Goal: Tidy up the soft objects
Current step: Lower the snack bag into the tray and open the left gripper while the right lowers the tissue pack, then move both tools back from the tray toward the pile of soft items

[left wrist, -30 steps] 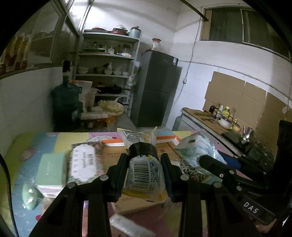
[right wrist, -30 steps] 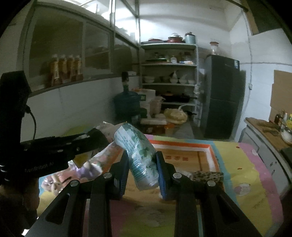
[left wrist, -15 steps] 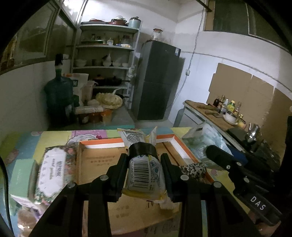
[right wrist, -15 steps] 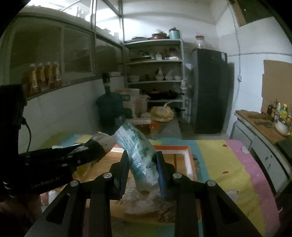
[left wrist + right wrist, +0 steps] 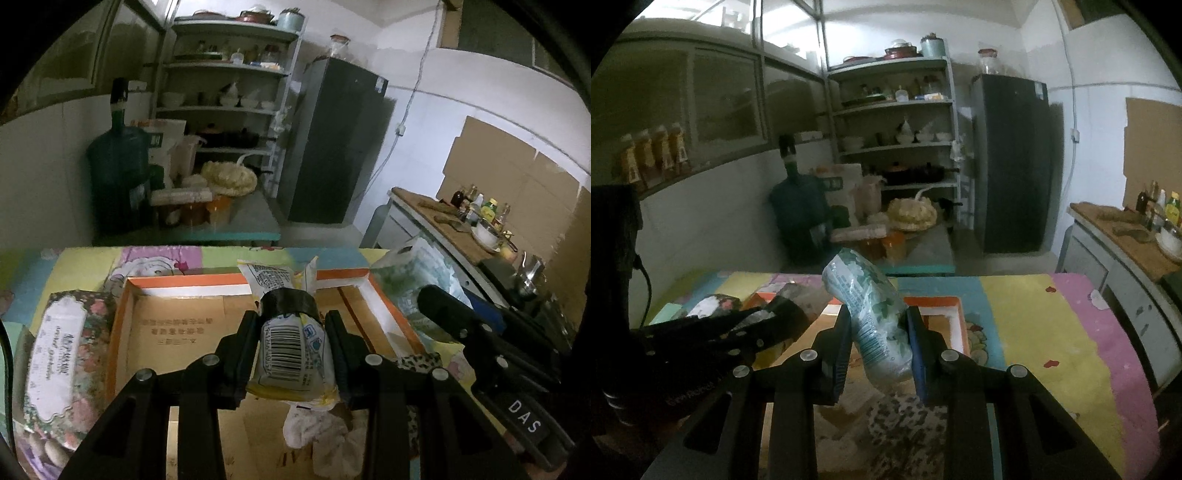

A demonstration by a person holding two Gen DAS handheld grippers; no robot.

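Observation:
My left gripper is shut on a soft yellow-and-white packet with a barcode and a black band, held over the shallow cardboard box with an orange rim. A crumpled white cloth lies in the box under it. My right gripper is shut on a tilted clear tissue pack with a green leaf print, above the same box. A leopard-print cloth lies below it. The right gripper shows at the right of the left wrist view, the left one at the left of the right wrist view.
A floral tissue pack lies left of the box on the colourful mat. A water jug, shelves and a dark fridge stand behind the table. A counter with bottles runs along the right.
Both grippers have moved forward and a little down with their packs, over the cardboard box. The box and the cloths in it now sit closer beneath them.

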